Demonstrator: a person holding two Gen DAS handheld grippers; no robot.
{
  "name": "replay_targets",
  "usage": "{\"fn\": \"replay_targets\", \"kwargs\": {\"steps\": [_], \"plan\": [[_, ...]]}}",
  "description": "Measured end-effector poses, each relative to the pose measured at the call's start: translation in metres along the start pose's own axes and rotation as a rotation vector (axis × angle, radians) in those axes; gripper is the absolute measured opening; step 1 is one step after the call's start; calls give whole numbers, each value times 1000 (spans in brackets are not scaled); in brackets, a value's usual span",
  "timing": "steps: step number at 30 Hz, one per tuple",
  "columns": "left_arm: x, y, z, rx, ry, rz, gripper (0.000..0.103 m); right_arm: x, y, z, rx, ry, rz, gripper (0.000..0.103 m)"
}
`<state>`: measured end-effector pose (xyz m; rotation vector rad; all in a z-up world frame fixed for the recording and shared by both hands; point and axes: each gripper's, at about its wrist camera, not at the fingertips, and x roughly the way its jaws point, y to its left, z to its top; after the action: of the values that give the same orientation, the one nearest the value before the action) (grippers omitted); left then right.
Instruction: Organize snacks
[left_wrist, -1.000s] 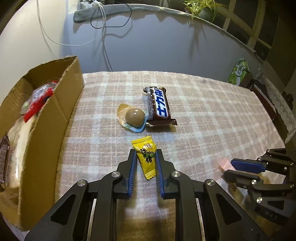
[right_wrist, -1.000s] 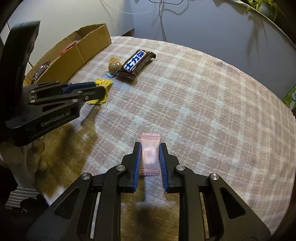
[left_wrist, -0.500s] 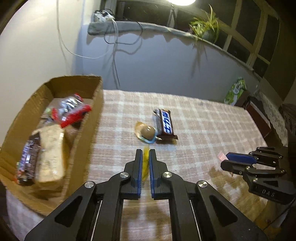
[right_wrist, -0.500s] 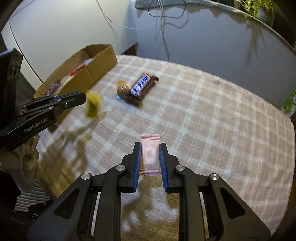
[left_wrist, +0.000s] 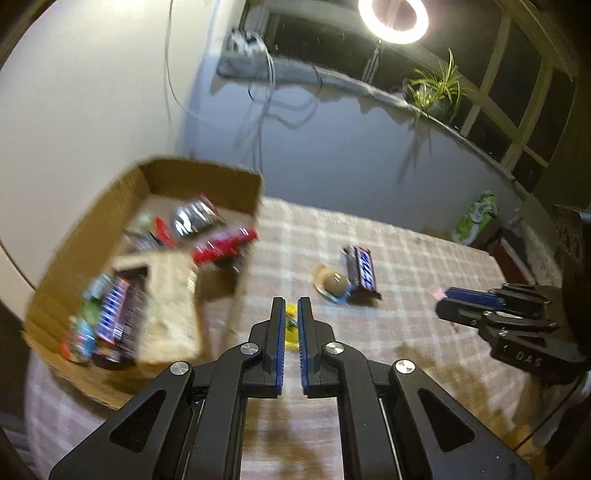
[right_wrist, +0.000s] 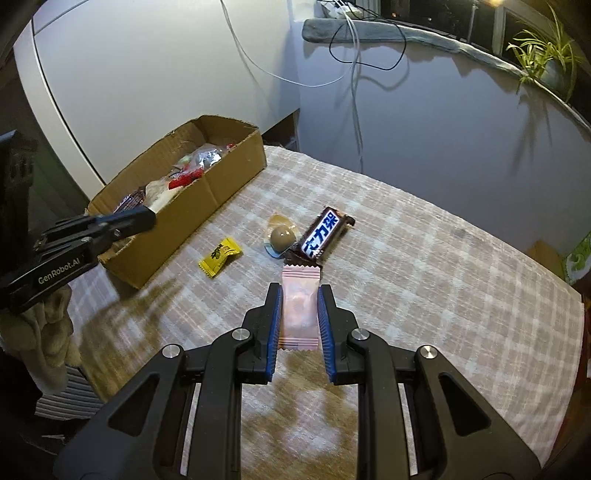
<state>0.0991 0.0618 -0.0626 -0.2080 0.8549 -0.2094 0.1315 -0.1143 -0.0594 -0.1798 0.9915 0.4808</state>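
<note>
Nearest, the right gripper (right_wrist: 299, 291) has come up off the checked tablecloth (right_wrist: 424, 288) since a second ago. Its jaws are clamped on the two long edges of the pink candy (right_wrist: 299, 310), which pokes out past the fingertips, well away from the cardboard box (right_wrist: 207, 192).

The left gripper (left_wrist: 291, 306) has risen too and swung toward the box. Its jaws are all but closed and grip nothing. The yellow candy (right_wrist: 220, 257) that hung between them half a second ago now lies flat on the cloth just beside the box's near wall, apart from the fingertips and seen through their narrow gap.

Further from the box, the round brown sweet (right_wrist: 282, 236) touches the chocolate bar (right_wrist: 322, 236), both unmoved.
</note>
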Motion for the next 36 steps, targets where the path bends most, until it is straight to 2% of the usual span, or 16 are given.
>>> {"fn": "replay_targets", "kwargs": {"steps": [4, 6, 13, 18, 22, 24, 27, 33, 36], "plan": [[20, -22, -9, 88, 55, 5, 23, 3, 0, -5, 1, 11, 11, 20], [32, -32, -12, 120, 78, 17, 34, 4, -4, -8, 11, 16, 15, 20], [62, -39, -13, 170, 113, 127, 34, 3, -20, -20, 40, 23, 22, 20], [76, -39, -14, 190, 144, 160, 34, 6, -28, -25, 54, 23, 36, 20], [87, -34, -18, 185, 174, 156, 34, 8, -30, -27, 58, 23, 43, 20], [88, -33, -18, 181, 170, 153, 34, 8, -31, -27, 61, 23, 44, 20], [87, -32, -18, 171, 162, 161, 24, 8, -33, -26, 66, 26, 41, 20], [83, -32, -18, 154, 148, 143, 23, 6, -33, -24, 64, 22, 33, 20], [70, -35, -17, 153, 118, 130, 23, 2, -30, -20, 57, 16, 29, 20]]}}
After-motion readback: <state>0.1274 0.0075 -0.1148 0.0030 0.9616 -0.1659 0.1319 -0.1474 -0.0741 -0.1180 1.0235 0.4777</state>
